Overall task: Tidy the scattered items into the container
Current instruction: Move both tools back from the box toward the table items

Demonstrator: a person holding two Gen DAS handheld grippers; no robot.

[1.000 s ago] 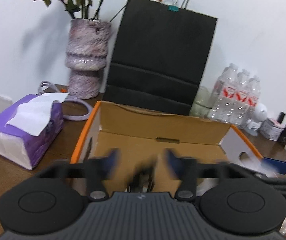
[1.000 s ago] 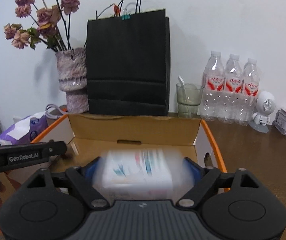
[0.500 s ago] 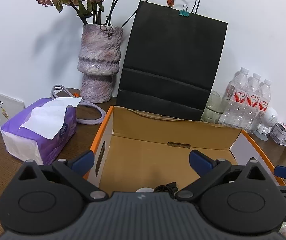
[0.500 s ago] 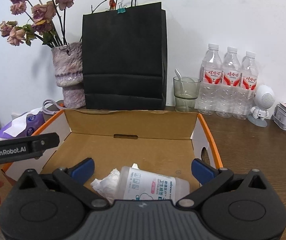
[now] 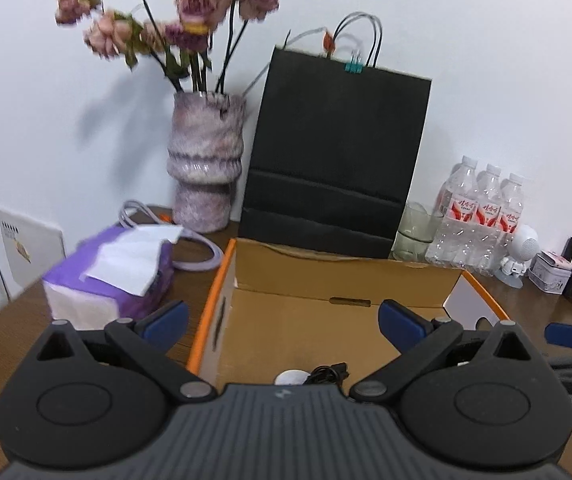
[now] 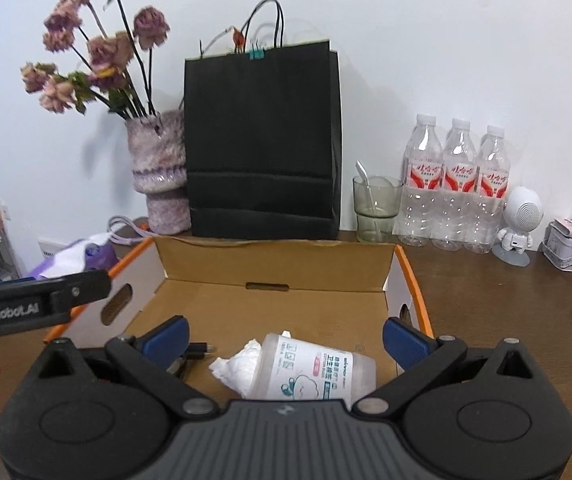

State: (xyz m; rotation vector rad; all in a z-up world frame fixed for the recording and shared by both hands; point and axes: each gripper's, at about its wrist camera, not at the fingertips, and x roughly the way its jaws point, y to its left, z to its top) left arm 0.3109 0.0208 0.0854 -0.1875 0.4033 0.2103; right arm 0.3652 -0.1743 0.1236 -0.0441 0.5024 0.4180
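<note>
I see the box (image 6: 278, 308) in the middle of a dark wooden table (image 6: 525, 300): plain brown corrugated cardboard inside, white outer walls with orange top edges, and oval handle cut-outs in its left and right ends. On its floor, at the near edge, lies a bottle (image 6: 313, 372), a squat cylinder of frosted translucent plastic with a blue-and-white printed label. It is on its side with its long axis running left to right; which end is the cap I cannot tell. A crumpled white tissue (image 6: 232, 368) touches its left end. Left of that lies a black cable (image 6: 190, 354), its metal plug pointing right. From the left wrist view the cable (image 5: 327, 372) shows as a dark tangle beside a small white round thing (image 5: 289, 378), mostly hidden.

My right gripper (image 6: 286, 338) hangs over the near end of the box with its blue-padded fingers spread wide, gripping nothing; the bottle lies between and below them. My left gripper (image 5: 282, 320) is spread just as wide and empty, over the near left part of the box.

Beyond the box stand a matte black paper bag (image 6: 262, 140) and a mottled purple vase (image 6: 162, 172).
</note>
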